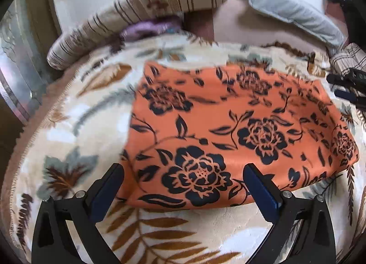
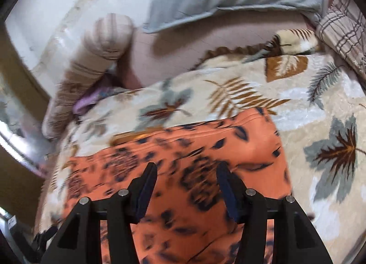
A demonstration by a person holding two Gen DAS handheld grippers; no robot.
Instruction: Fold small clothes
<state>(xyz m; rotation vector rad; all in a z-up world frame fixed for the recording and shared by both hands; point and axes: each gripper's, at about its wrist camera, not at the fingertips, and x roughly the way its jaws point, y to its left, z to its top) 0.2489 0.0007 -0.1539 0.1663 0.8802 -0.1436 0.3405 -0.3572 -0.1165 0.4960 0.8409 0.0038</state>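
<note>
An orange flowered cloth (image 1: 228, 131) lies folded on the leaf-patterned blanket (image 1: 75, 108). The left gripper (image 1: 183, 177) hovers at its near edge, jaws wide and empty. The right gripper (image 2: 186, 177) hangs over the cloth, jaws parted, gripping nothing.

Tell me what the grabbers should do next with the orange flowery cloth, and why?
Probably lower the left gripper and pinch the near edge of the orange cloth. Both grippers are open and hold nothing, and the cloth lies flat on the leafy blanket, with that edge sitting right between the left fingers. The right gripper hangs above the cloth.
</note>
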